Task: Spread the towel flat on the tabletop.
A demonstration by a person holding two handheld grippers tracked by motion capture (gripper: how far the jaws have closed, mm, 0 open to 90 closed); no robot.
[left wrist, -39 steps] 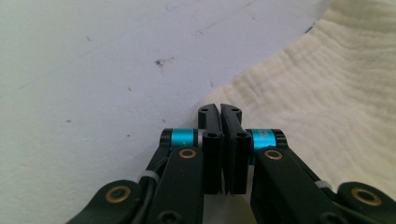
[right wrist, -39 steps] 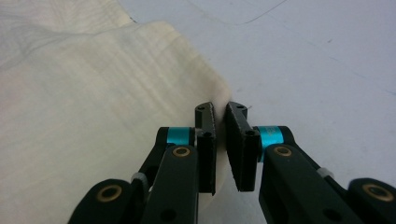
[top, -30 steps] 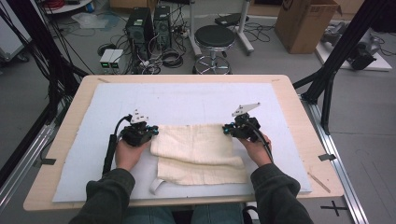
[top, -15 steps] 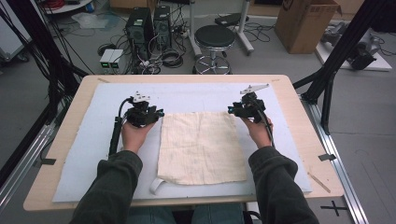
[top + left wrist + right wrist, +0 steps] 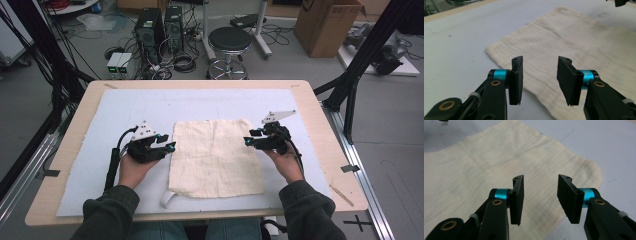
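A cream cloth lies spread flat on the white mat, with a white loop tag at its near left corner. My left gripper hovers at the cloth's left edge, its jaws just opened and empty. My right gripper hovers at the cloth's right edge, its jaws likewise just opened with nothing between them. In the left gripper view the cloth stretches ahead of the open left gripper. The right gripper view has the cloth under and beyond the open right gripper.
The white mat covers most of the wooden table. Beyond the table's far edge stand a black stool, computer towers with cables, and a cardboard box.
The folded cloth has been unfolded to lie flat. Both grippers carried its edge away from the person, let go, and then drew back toward the person, jaws open.
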